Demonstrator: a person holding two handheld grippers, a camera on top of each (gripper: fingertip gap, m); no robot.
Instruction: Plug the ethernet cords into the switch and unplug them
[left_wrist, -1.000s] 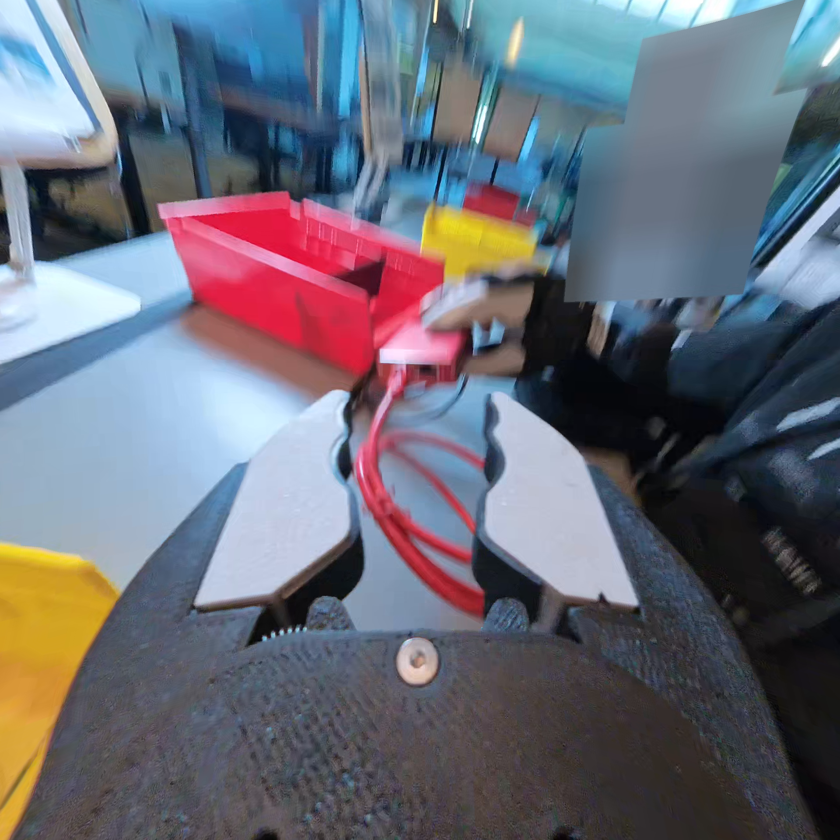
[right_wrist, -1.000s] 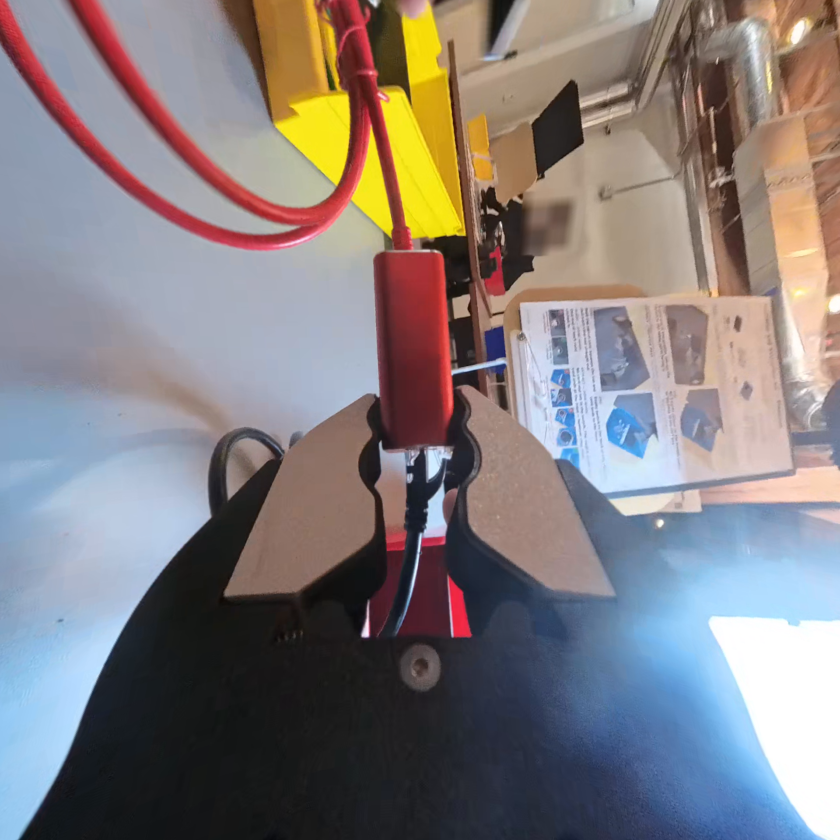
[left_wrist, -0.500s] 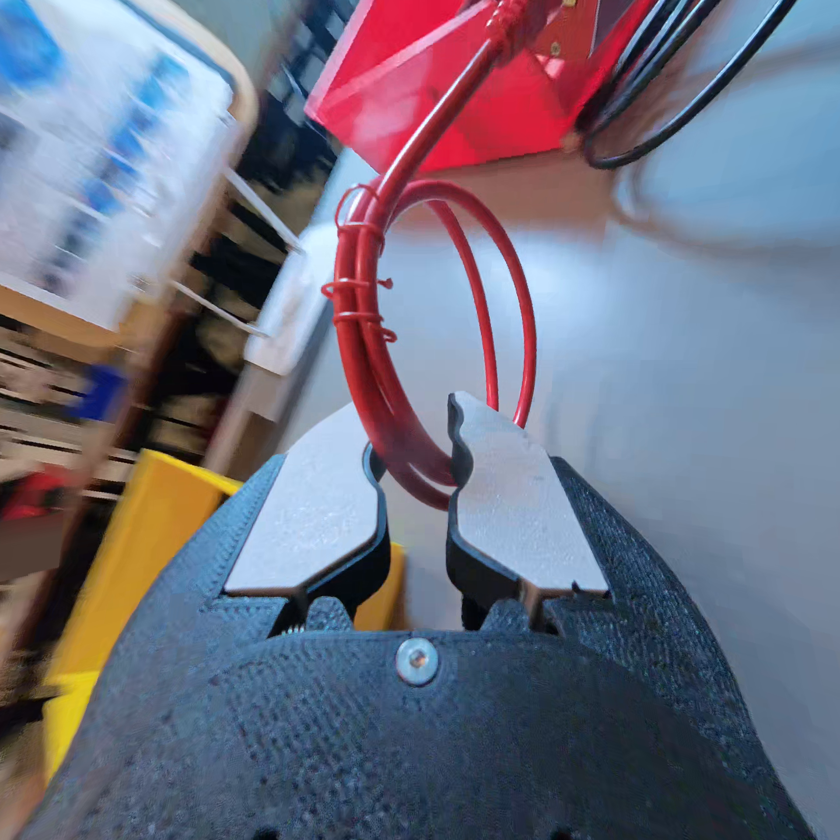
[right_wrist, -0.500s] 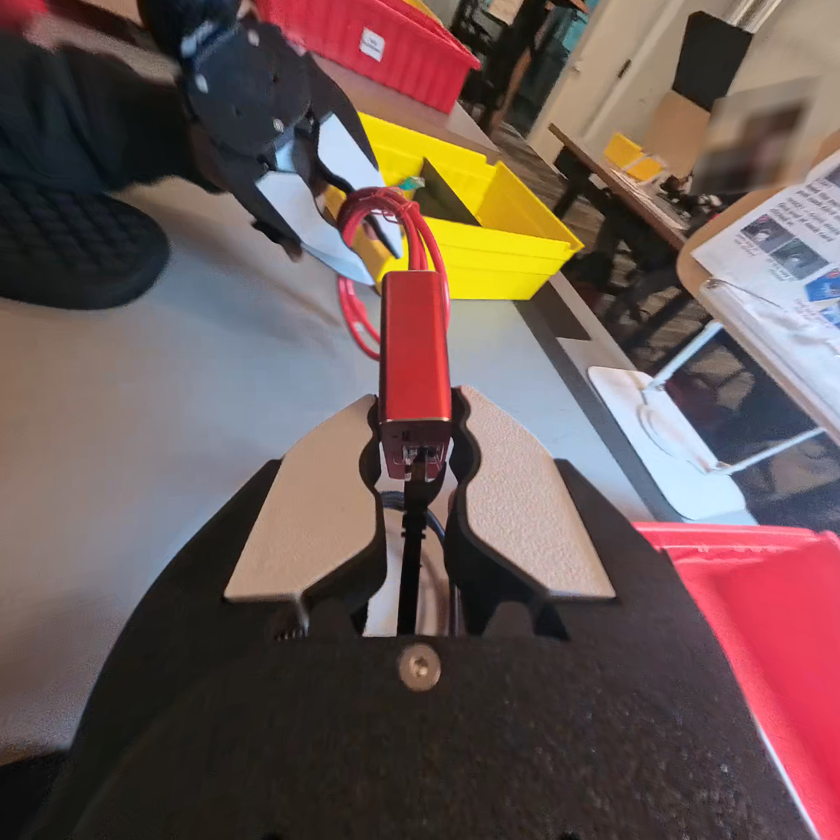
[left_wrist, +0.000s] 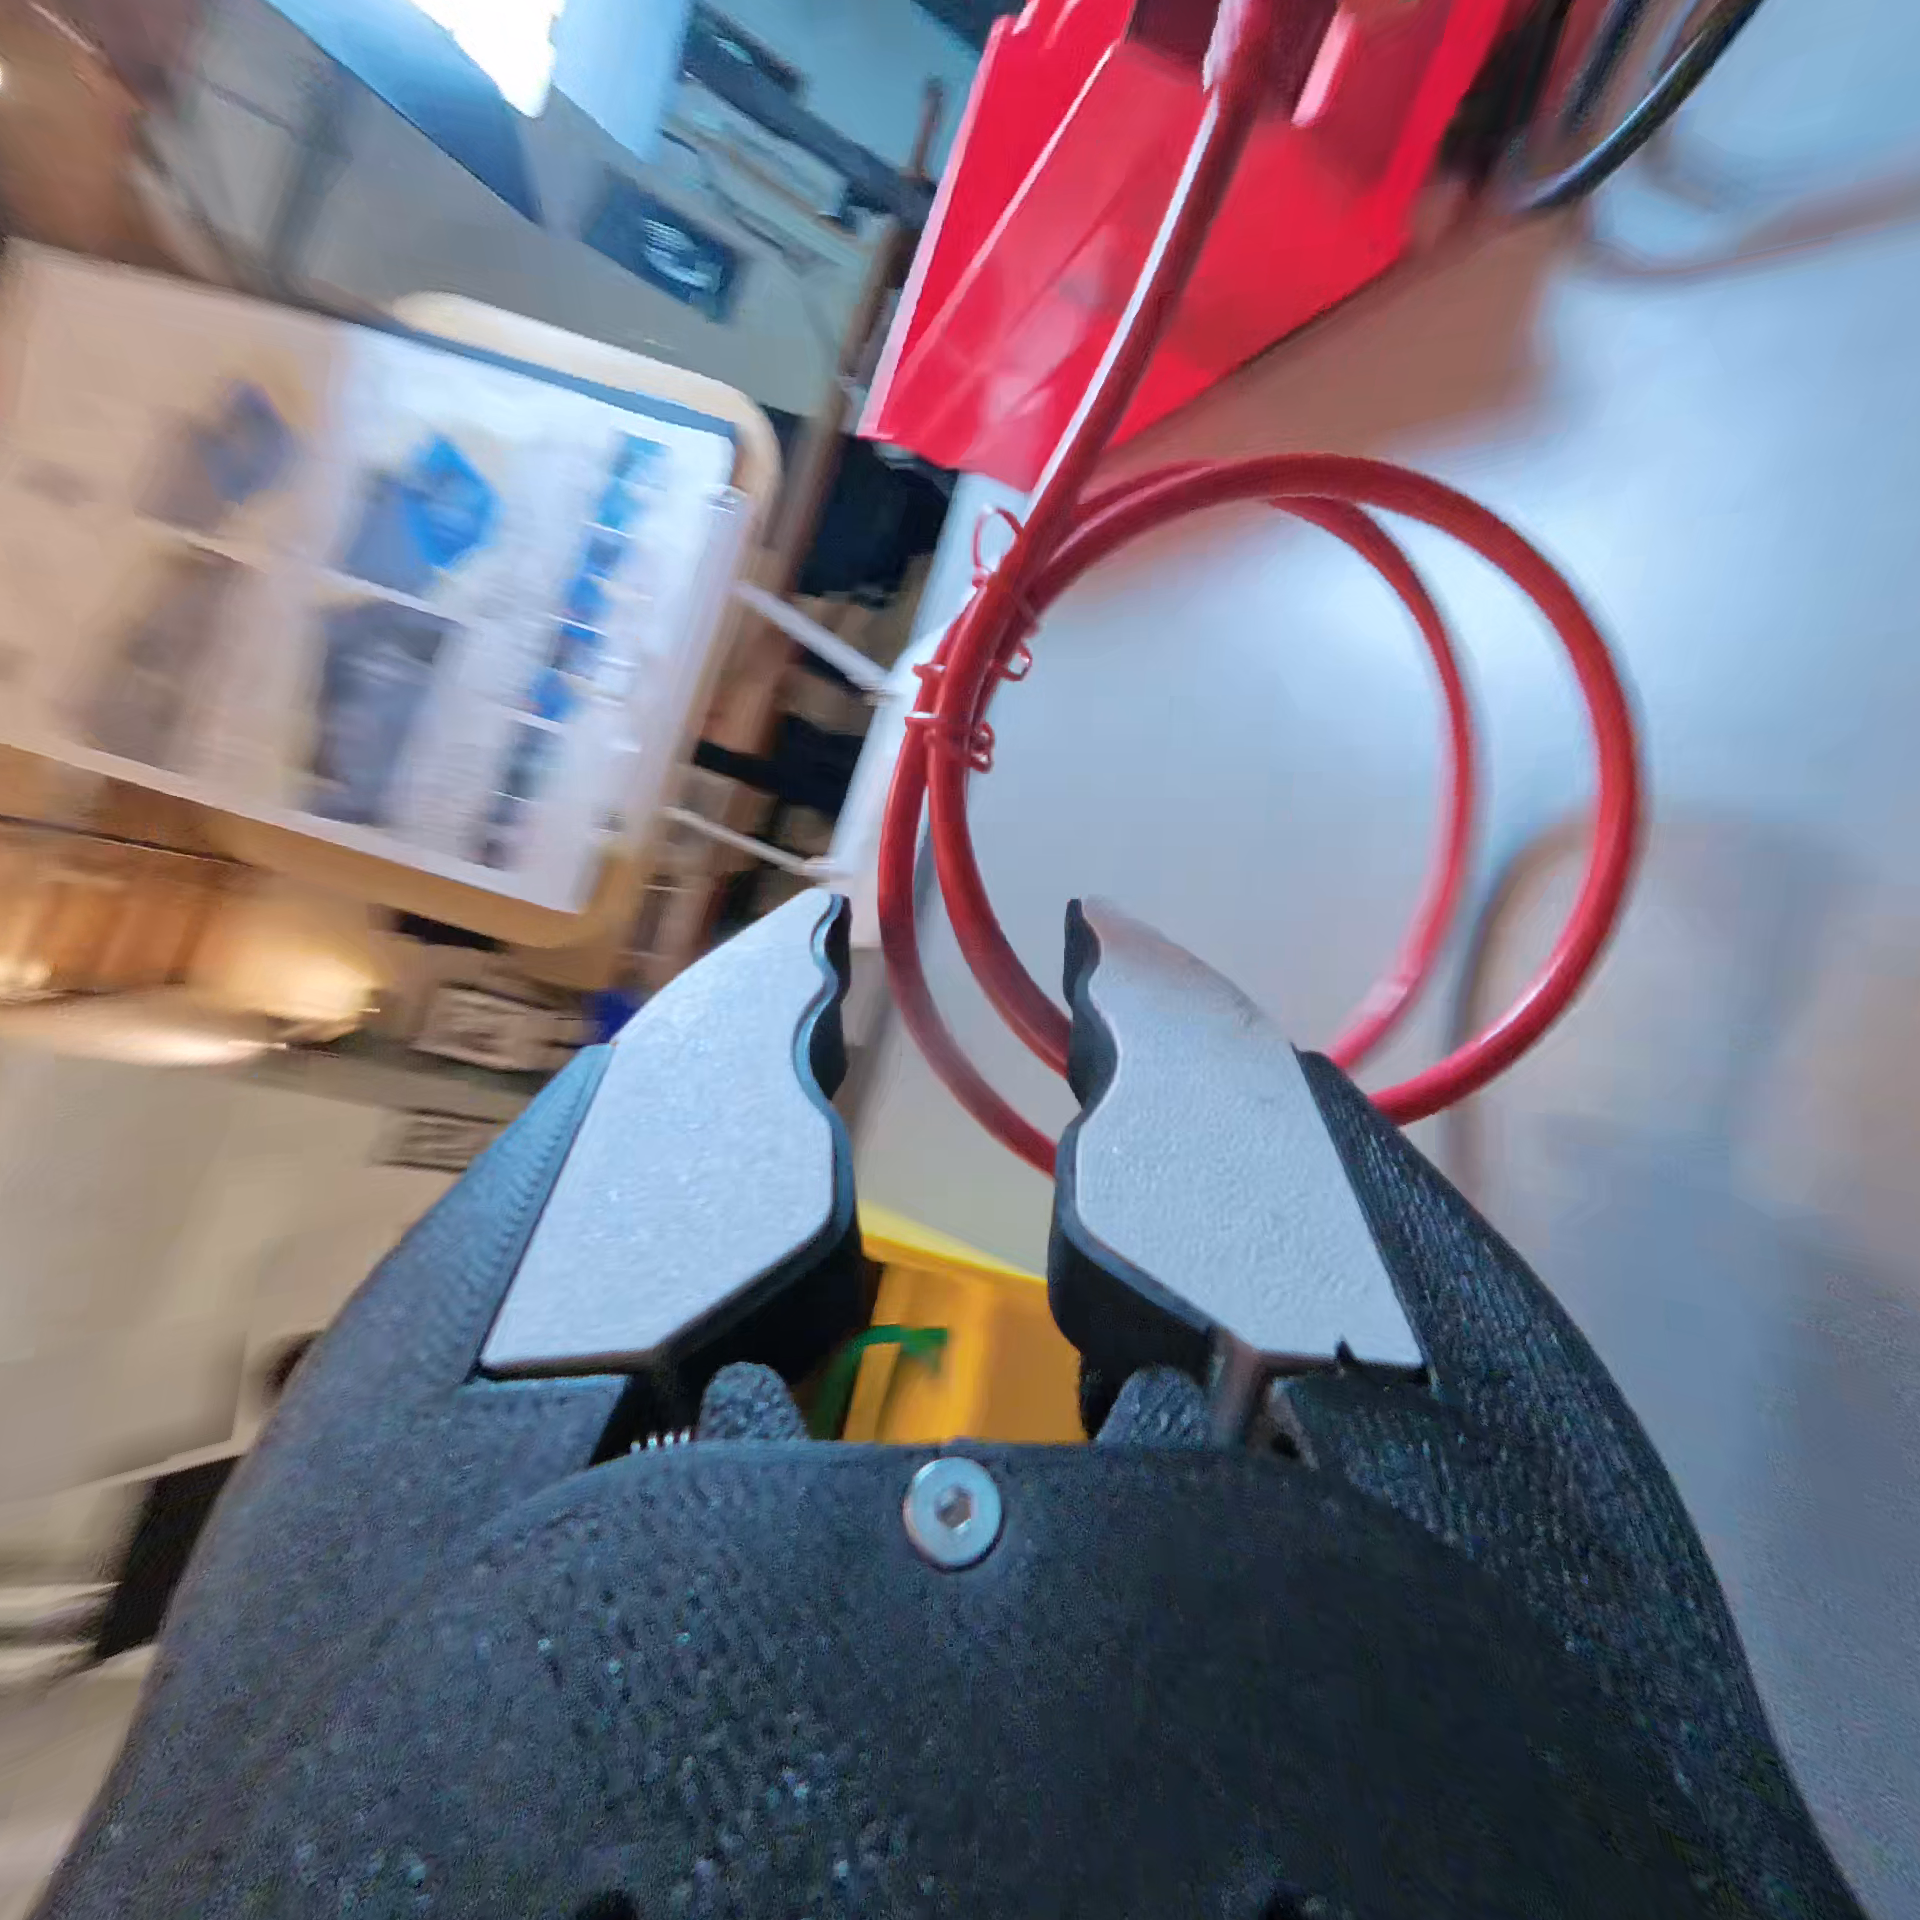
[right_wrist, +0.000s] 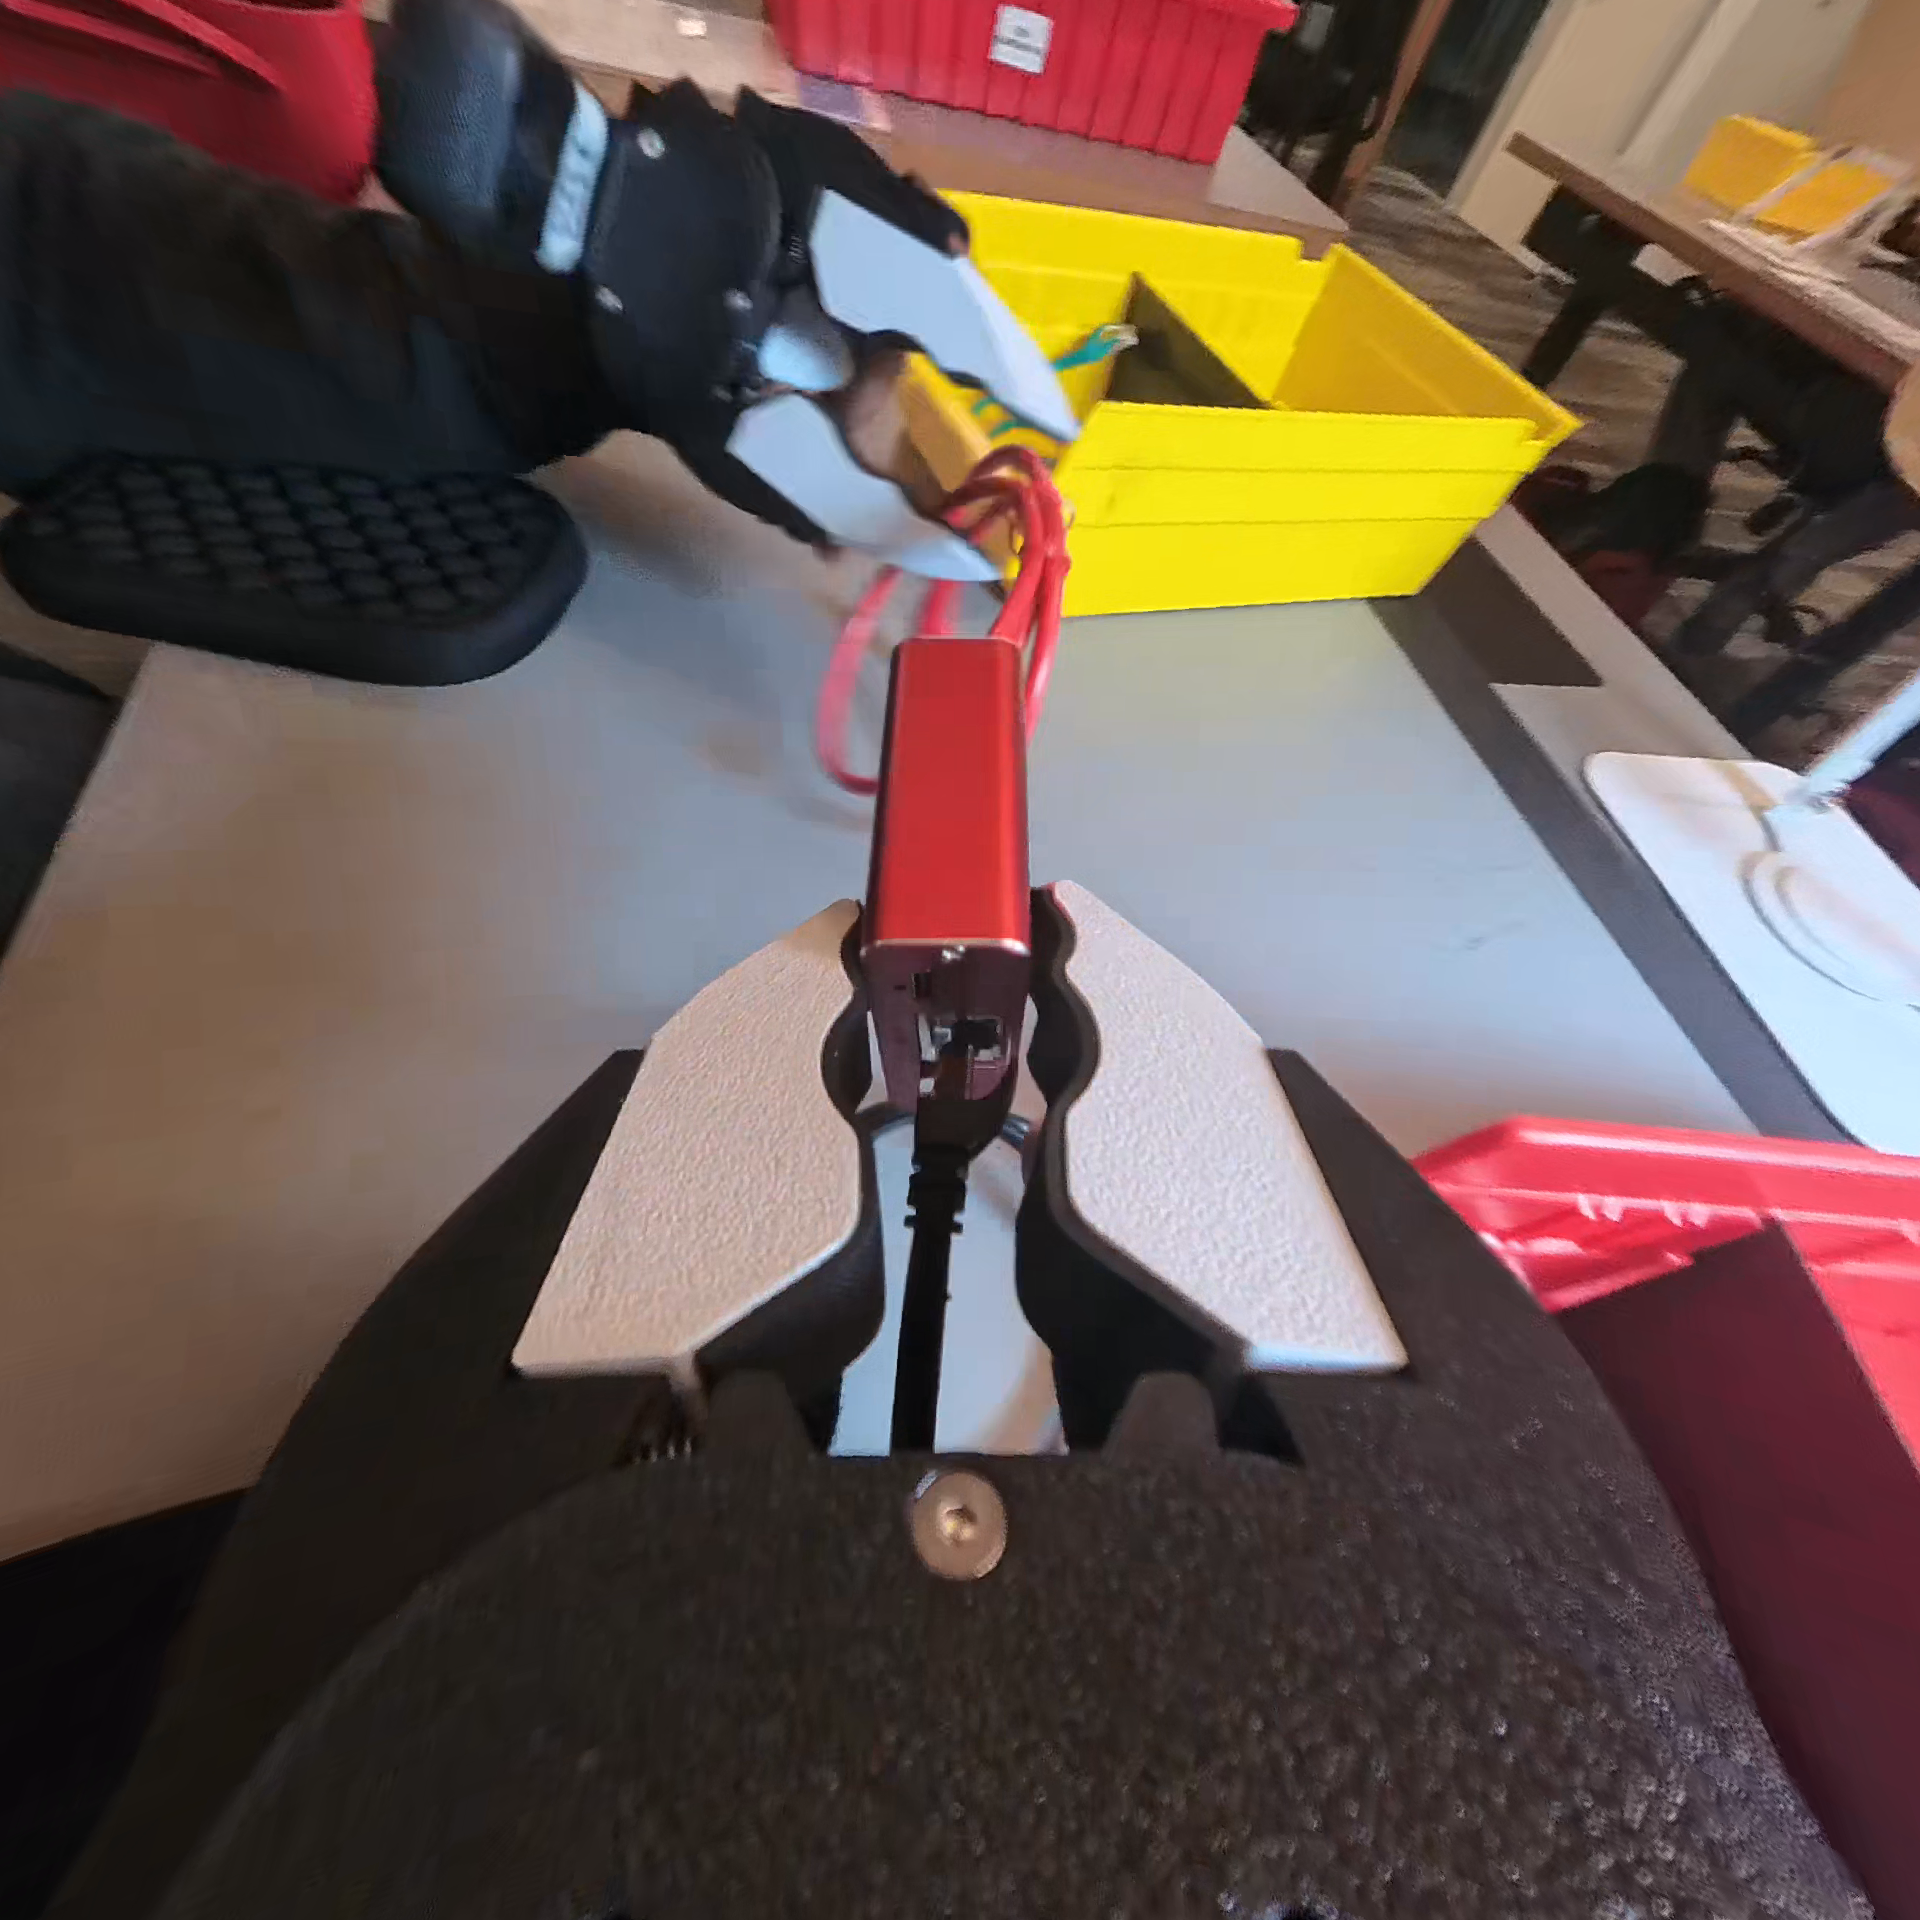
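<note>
Up front, the right gripper had its jaws clamped on the near end of the red switch, a slim metal box held off the grey tabletop and pointing away from the camera. A black cord was plugged into the near face of the switch and ran back between the fingers. From the far end of the switch a red ethernet cord led off toward the left gripper, which hung just in front of a yellow bin with its jaws parted. In the left wrist view, the coiled loops of the red ethernet cord, bound at one side with thin red wire ties, passed through the gap between the spread jaws of the left gripper; whether the fingers touched the cord could not be told. A red bin stood beyond the coil, and another edge of a red bin lay at the right of the right wrist view.
</note>
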